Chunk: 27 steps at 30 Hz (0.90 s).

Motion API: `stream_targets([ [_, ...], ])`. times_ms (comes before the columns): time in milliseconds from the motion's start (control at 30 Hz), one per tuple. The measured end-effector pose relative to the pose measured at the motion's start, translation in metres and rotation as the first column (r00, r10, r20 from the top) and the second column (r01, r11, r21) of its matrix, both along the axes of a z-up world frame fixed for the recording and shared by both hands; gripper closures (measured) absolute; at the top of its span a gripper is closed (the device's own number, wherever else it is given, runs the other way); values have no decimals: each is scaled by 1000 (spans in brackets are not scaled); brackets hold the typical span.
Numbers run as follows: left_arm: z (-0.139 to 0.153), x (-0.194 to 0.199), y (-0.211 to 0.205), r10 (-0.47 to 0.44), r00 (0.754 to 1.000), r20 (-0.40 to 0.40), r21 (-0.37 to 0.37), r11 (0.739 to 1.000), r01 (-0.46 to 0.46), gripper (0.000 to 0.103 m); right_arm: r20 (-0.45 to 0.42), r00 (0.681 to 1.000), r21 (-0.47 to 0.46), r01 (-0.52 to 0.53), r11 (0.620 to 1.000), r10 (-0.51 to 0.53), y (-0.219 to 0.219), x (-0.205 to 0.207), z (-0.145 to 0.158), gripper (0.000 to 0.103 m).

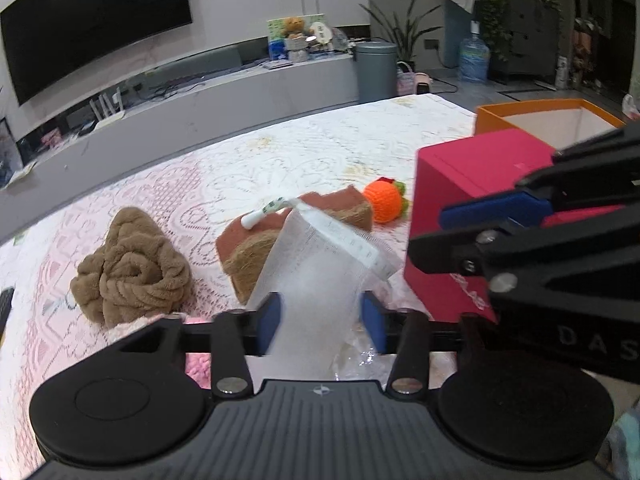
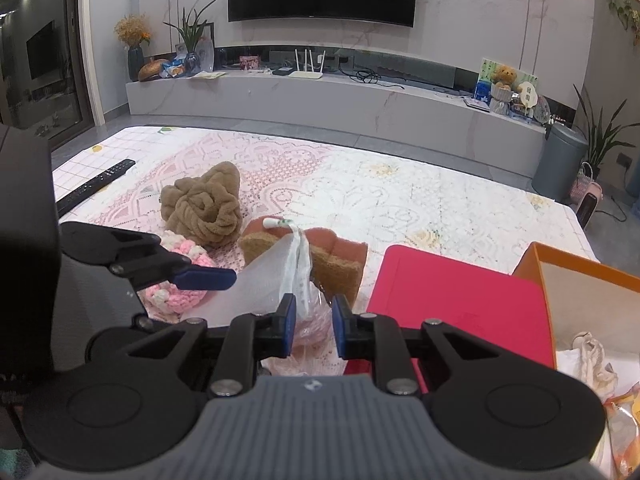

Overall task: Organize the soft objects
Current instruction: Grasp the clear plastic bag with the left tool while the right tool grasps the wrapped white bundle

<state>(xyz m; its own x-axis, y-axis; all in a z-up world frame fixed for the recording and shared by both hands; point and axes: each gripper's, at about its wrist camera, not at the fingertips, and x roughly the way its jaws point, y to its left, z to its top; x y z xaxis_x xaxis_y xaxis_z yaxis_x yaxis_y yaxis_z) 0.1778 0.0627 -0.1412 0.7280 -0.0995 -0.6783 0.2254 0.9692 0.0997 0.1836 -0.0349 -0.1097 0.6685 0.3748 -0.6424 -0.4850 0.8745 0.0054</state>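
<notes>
Red box (image 2: 460, 300) blocks right; tablecloth (image 2: 400, 200) beyond sponge (image 2: 340, 260) open.

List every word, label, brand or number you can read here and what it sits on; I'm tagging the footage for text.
"DAS": pale letters on the black body of the right gripper in the left wrist view, cut off at the frame edge.
Printed lines on the white strip of the clear plastic bag: too small and blurred to read.
Faint markings on the red box: unreadable.
Green print on the small white tube: unreadable.

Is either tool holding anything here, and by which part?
Both appear to grip the white bag: left tool its mesh end, right tool its clear plastic end.
</notes>
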Motion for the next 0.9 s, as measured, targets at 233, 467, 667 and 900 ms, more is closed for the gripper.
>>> stream_targets([
  [233,0,1,11,72,997,-14,-3,997,-72,96,-8,1000,10,-3,1000,3,4,1,-4,85],
  [467,21,-17,25,119,992,42,-28,993,-117,103,-9,1000,16,-18,1000,18,8,-4,0,85],
  [667,38,-35,52,232,970,65,-63,972,-228,103,-24,999,6,-44,999,44,30,-9,-6,81],
  [900,24,-36,71,256,966,23,-108,962,-252,103,12,1000,-110,21,994,-19,68,-16,-26,47],
])
